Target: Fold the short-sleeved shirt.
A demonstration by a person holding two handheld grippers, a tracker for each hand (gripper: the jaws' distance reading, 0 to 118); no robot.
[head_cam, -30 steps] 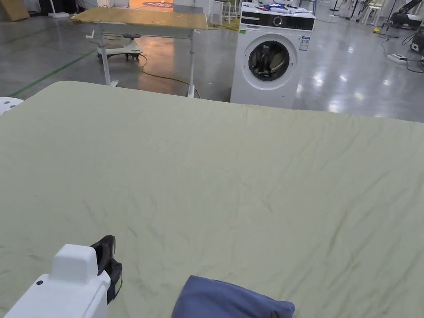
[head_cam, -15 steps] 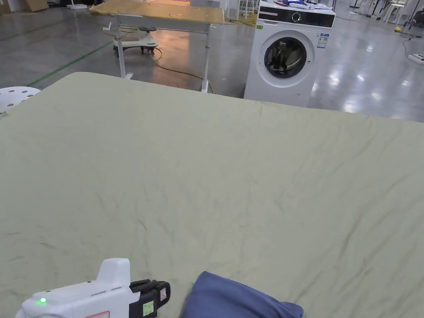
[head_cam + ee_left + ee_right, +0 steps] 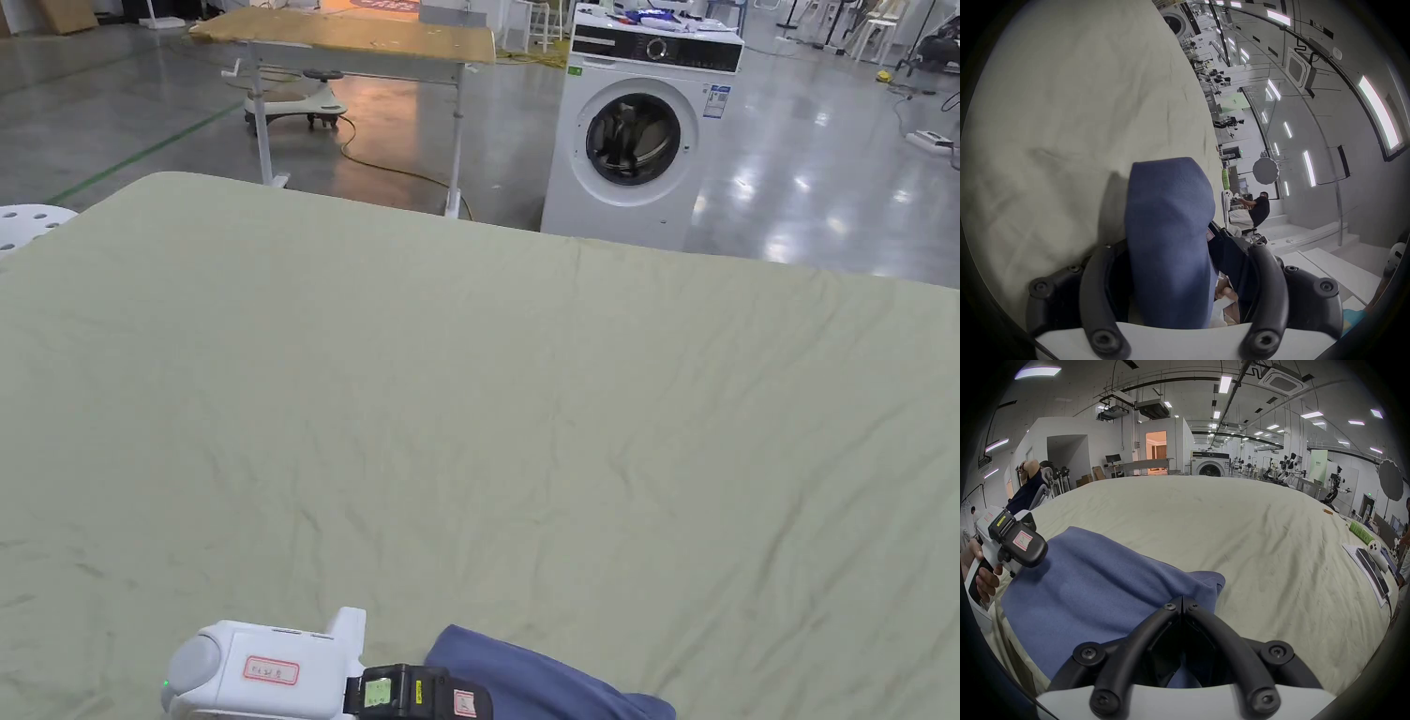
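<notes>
Left hand-held gripper [image 3: 427, 696], turned rightward since a second ago, jaws spread wide astride the blue shirt [image 3: 553, 680]; right hand-held gripper [image 3: 1182, 601] pinched closed on the shirt's edge; shirt bunched on the pale-green table [image 3: 487, 422]; washing machine [image 3: 637, 127] beyond.

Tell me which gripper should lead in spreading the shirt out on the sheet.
Right, probably. The right gripper is shut on the blue shirt; the left gripper has open jaws, cloth merely between them.

Pretty much the whole bed [image 3: 469, 375] is open sheet ahead, plenty of room. Only the blue shirt [image 3: 534, 680] sits at the near edge, plus some gadgets [image 3: 1371, 562] along the right side.
</notes>
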